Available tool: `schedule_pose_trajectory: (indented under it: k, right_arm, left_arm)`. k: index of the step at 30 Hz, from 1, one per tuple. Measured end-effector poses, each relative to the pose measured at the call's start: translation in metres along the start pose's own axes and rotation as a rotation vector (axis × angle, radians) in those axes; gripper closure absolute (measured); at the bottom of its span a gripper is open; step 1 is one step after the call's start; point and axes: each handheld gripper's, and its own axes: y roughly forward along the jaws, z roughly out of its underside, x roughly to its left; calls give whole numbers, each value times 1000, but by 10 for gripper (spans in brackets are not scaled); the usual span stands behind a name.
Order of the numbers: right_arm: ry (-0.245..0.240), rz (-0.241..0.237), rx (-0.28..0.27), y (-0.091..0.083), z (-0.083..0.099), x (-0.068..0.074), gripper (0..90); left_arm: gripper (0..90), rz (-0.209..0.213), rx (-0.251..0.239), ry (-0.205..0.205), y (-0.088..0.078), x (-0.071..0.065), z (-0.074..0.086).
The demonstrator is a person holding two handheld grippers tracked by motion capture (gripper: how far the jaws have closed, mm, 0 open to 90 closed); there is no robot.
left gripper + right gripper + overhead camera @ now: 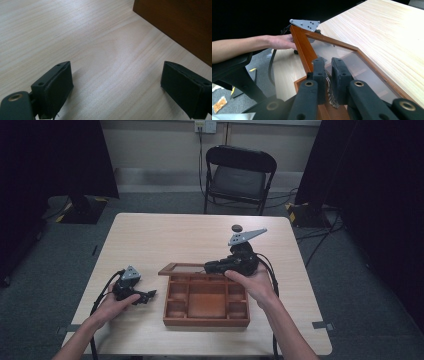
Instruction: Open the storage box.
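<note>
The wooden box (206,302) is sitting at six o'clock, lid (182,268) lifted open. The right gripper (327,75) is clenching what is probably the lid's metal clasp (331,96); the left gripper (145,296) is idling released at nine o'clock. Full opening remains.

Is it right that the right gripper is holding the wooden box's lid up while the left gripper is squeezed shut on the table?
Not quite. The left gripper is open, its jaws wide apart over bare table, as the left gripper view shows. The right gripper does hold the lid up.
</note>
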Motion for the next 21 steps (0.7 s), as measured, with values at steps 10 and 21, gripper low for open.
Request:
schedule_pose_trajectory:
  k: [10, 21]
  right_arm:
    - [9, 5, 1, 0, -3, -2, 826]
    - [20, 5, 2, -1, -9, -5, 826]
  left_arm:
    - [96, 0, 0, -2, 0, 0, 0]
    - [96, 0, 0, -2, 0, 0, 0]
